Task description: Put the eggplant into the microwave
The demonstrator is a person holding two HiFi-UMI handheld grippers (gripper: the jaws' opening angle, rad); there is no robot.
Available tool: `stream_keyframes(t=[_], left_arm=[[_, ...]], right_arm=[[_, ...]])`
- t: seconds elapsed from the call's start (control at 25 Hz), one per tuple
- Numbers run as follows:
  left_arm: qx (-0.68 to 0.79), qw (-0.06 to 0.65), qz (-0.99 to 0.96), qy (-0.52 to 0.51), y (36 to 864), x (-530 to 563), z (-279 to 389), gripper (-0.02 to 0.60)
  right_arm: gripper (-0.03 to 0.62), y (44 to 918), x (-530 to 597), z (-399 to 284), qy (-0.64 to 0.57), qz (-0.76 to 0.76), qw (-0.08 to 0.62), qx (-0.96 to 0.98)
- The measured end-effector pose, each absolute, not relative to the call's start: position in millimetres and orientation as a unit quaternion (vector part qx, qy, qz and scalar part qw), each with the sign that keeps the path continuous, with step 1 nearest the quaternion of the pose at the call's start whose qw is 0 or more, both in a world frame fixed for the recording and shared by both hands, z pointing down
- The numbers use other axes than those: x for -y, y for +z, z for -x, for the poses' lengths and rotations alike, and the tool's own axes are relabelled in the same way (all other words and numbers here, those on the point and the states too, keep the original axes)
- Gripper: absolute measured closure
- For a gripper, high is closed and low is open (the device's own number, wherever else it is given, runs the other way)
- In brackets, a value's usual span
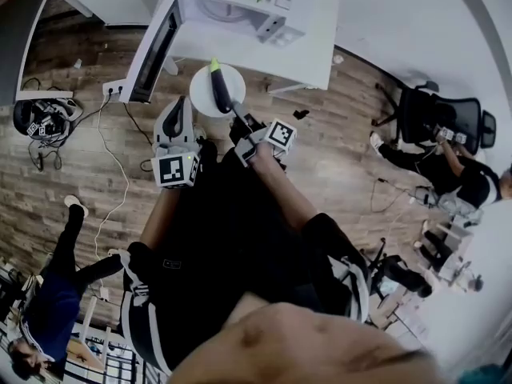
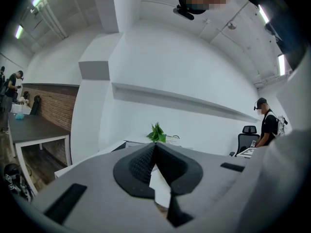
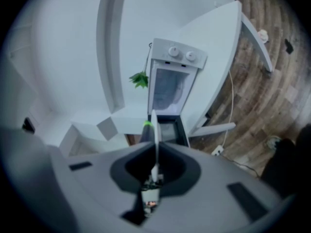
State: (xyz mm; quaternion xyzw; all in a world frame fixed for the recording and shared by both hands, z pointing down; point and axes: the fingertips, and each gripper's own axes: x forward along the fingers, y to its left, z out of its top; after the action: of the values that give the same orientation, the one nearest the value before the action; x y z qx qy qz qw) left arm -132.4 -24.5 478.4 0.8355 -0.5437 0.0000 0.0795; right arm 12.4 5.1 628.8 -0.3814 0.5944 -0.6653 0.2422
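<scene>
Eggplant [image 1: 220,90], long, dark, green-tipped, lies loose on the round white plate [image 1: 200,85] whose rim your right gripper [image 3: 154,148] clamps, near the white microwave [image 1: 240,10]. It seems slippery, so hold level; your left gripper [image 2: 155,152] is closed, empty.

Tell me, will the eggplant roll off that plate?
It might: the eggplant is long and rounded and lies loose on the plate. The right gripper pinches only the rim, so the plate could easily tilt.
</scene>
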Motion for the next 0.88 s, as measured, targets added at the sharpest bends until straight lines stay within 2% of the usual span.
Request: stream_keyframes(t=[0.28,0.88], left_arm=[[0.548,0.085,-0.832,-0.001,480,45,139,0.549],[0.598,0.064,-0.799,-0.009,467,97,124,0.549]], right_arm=[[0.553,630,22,-6,-0.669,0.381,0.248,-0.588],[0.553,643,101,-28,-0.67,0.366,0.206,-0.612]])
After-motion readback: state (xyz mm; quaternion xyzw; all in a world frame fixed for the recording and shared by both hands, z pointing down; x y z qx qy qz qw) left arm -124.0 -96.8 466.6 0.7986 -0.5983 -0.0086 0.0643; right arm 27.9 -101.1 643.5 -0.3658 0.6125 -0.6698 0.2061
